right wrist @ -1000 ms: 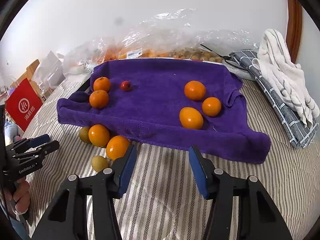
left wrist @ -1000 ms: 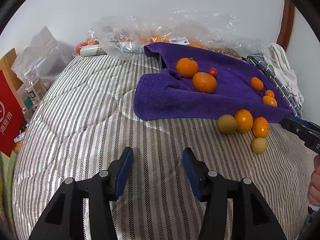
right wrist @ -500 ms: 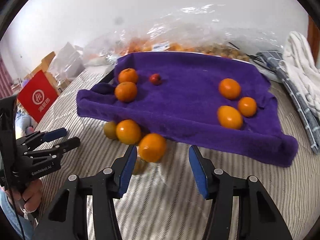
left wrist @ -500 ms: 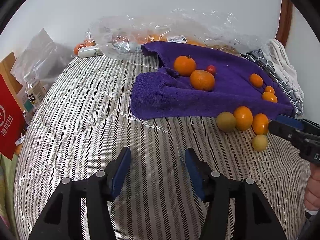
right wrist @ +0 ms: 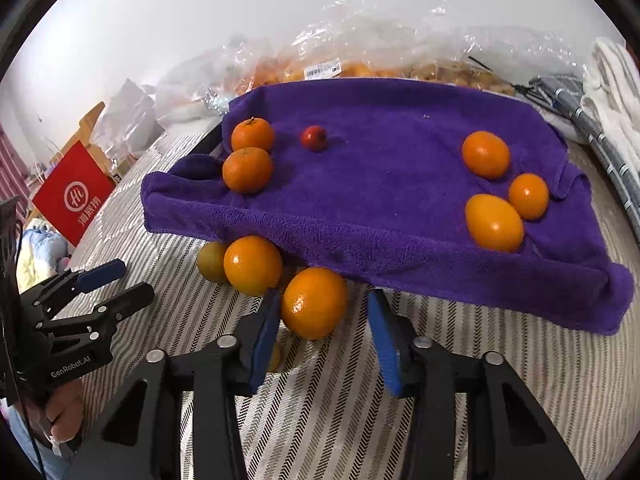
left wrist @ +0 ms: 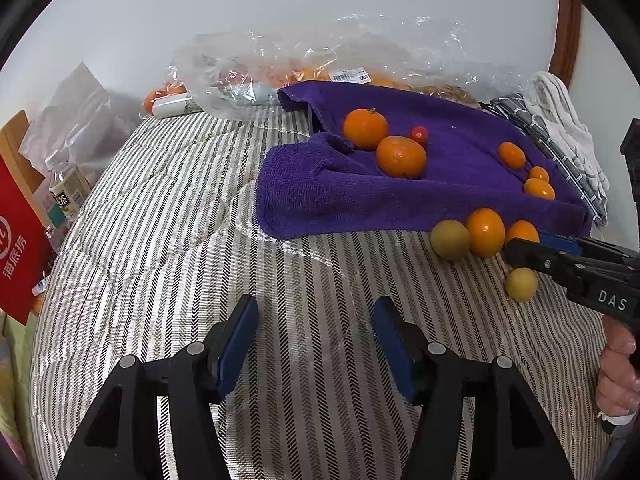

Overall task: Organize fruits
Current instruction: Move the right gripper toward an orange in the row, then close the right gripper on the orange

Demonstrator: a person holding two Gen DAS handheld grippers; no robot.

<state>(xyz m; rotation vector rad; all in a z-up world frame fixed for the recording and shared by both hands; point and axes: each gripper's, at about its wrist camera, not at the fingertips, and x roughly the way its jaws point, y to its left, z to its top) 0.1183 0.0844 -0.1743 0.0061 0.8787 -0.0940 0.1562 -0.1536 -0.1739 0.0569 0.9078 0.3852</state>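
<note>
Fruit is the matter here, and the right claw (right wrist: 322, 334) has come forward and down over the striped bed cover (left wrist: 168, 216) until one orange (right wrist: 314, 302) sits between its blue pads; a moment ago that orange was still ahead of the fingertips. The jaws have just been closing, and the left pad looks to be against the peel, but a gap remains on the right side, so I judge the orange is framed and not yet gripped. This means the pick of a loose fruit is about to be made. The left claw (left wrist: 316, 344) waits over bare cover with nothing between its pads; its jaws have just been opening a little, and it has not moved from its place. The purple towel (right wrist: 400, 184) serves as the sorting area: on its left part lie two mandarins (right wrist: 248, 170) and one small red fruit (right wrist: 314, 138), on its right part three oval orange fruits (right wrist: 494, 222) close together. Off the towel, at its front edge, another orange (right wrist: 252, 266) and a greenish fruit (right wrist: 212, 262) touch each other, and a small yellow-green fruit (left wrist: 521, 285) lies near the right claw's tip. Behind the towel a clear plastic bag (right wrist: 400, 52) holds more orange fruit, how many I cannot tell.
</note>
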